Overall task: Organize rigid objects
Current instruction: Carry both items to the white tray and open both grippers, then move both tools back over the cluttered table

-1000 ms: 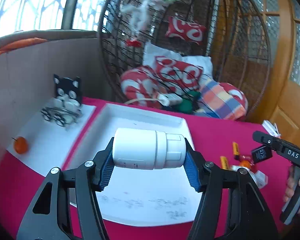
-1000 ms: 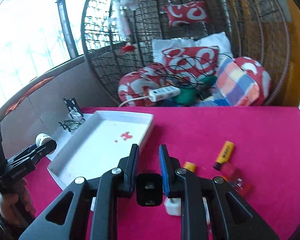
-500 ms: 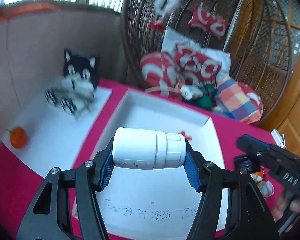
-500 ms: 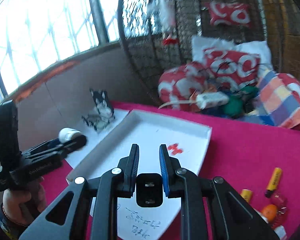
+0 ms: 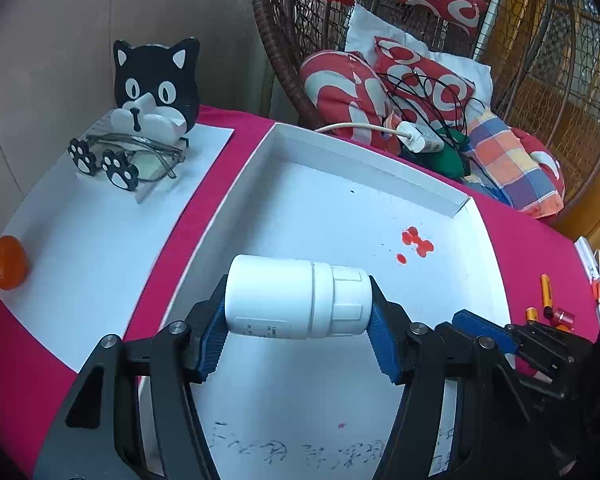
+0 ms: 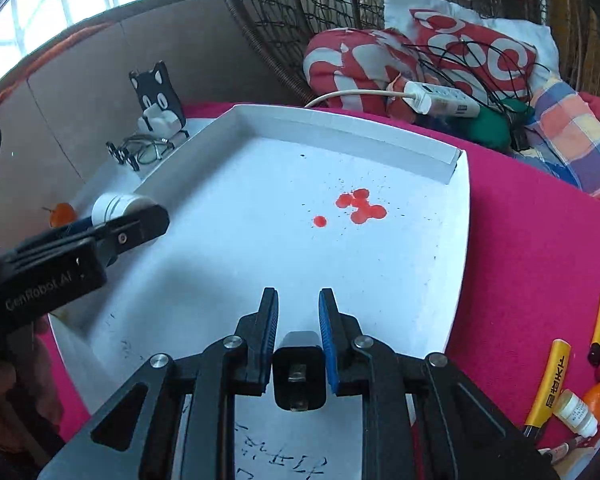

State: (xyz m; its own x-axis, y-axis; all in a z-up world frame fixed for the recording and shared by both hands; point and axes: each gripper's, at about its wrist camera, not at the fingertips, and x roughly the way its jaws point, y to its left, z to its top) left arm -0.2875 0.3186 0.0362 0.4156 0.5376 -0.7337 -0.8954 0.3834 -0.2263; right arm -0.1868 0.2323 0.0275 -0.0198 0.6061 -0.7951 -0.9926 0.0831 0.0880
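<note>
My left gripper (image 5: 298,322) is shut on a white screw-cap bottle (image 5: 296,298), held sideways above the near left part of a shallow white tray (image 5: 364,160). In the right wrist view that same bottle (image 6: 114,206) shows at the left, over the tray's (image 6: 352,130) left rim. My right gripper (image 6: 298,334) is shut on a small black plug adapter (image 6: 299,370) and hangs over the tray's near middle. The right gripper's fingers (image 5: 484,330) also show in the left wrist view at the lower right. The tray holds only red spots (image 6: 358,208) and handwriting.
A cat-shaped glasses stand (image 5: 156,92) with spectacles (image 5: 140,156) and a small orange fruit (image 5: 6,262) sit on white paper left of the tray. Yellow lighters (image 6: 550,384), a small vial (image 6: 576,412) and red and orange bits lie on the red cloth at the right. A wicker chair with cushions stands behind.
Both grippers have come forward and down over the tray, each still holding its object. The tray and cat stand now look much nearer and larger.
</note>
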